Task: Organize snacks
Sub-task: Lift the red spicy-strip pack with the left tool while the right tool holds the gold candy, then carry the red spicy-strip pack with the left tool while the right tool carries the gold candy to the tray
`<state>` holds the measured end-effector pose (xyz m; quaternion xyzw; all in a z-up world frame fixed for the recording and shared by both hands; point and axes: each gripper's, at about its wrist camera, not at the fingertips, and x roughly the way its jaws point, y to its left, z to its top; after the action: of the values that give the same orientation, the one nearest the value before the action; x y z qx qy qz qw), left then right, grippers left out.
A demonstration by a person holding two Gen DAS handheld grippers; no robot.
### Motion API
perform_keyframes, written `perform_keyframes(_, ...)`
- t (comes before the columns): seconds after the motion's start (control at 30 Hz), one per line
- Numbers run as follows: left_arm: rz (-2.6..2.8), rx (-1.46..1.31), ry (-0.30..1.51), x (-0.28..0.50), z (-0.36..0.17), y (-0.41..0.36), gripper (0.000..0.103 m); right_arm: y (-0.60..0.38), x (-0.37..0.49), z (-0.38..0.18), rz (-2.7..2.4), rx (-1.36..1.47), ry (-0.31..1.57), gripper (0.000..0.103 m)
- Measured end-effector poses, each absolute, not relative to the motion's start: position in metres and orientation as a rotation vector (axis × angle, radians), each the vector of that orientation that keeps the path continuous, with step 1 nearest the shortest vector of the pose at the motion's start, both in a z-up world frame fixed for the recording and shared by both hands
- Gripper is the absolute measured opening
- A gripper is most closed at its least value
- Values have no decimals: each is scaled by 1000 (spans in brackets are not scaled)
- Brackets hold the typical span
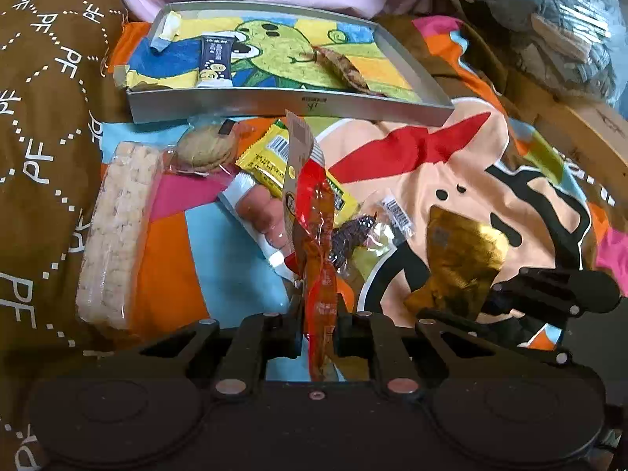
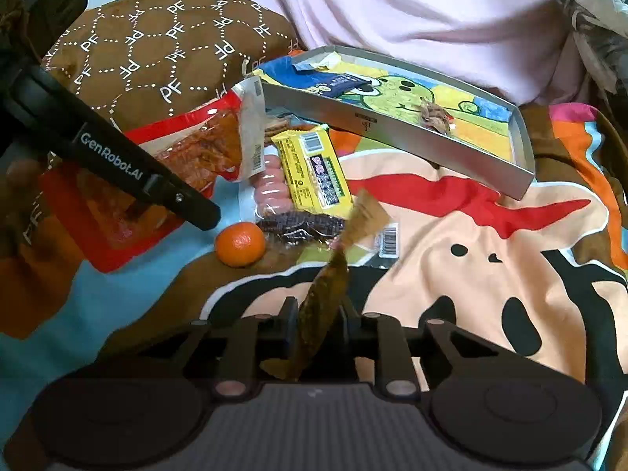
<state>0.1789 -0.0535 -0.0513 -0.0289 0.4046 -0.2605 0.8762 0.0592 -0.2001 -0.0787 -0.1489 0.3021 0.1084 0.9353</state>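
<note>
Your left gripper (image 1: 318,325) is clamped shut on a red snack packet (image 1: 314,235), which stands up edge-on between the jaws. Your right gripper (image 2: 317,327) is likewise closed on a gold-brown snack packet (image 2: 325,294), its crimped top leaning toward the pile.

The right wrist view shows the red packet broadside, with brown strips behind its clear window, and beside it a mandarin (image 2: 240,244) that the left view hides. The left wrist view shows the gold packet's foil face and, at the far left of the pile, a puffed rice bar (image 1: 117,231) and a wrapped round biscuit (image 1: 207,147) that you cannot see from the right.

Both views give you the yellow bar (image 2: 312,170), the pink sausages (image 2: 269,188) partly under it and a dark seaweed-like snack (image 2: 300,227) in clear wrap, all lying loose on the cartoon-print blanket (image 2: 451,259).

Beyond the pile sits the shallow grey tray (image 1: 290,106), lined with a cartoon picture. In it lie a dark blue bar (image 1: 215,61) and a brown dried snack (image 1: 341,68). A brown patterned cushion (image 1: 43,117) flanks the left, pink cloth (image 2: 412,11) behind.
</note>
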Motion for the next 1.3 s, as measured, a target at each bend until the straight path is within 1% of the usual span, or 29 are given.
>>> perform_keyframes(0.13,-535,-102,817,179,-50,-50,14,-197,59,-77,212,-296,581,19)
perform_keyframes(0.37,-497,-130,793,184,-46,-47,14,-198,60,-75,177,-247,527,19)
perform_keyframes(0.53,-480,-162,795,200,-34,-47,14,-200,71,-58,166,-202,476,19)
perform_keyframes(0.63,-487,-148,766,211,-19,-50,14,-203,86,-42,174,-177,447,19)
perform_keyframes(0.93,-432,-98,726,284,24,-70,14,-214,163,5,194,-166,384,19)
perform_keyframes(1.07,-403,-87,719,319,34,-75,14,-212,198,18,183,-206,362,19)
perform_keyframes(1.3,-340,-39,705,373,40,-80,14,-206,244,25,180,-206,398,19)
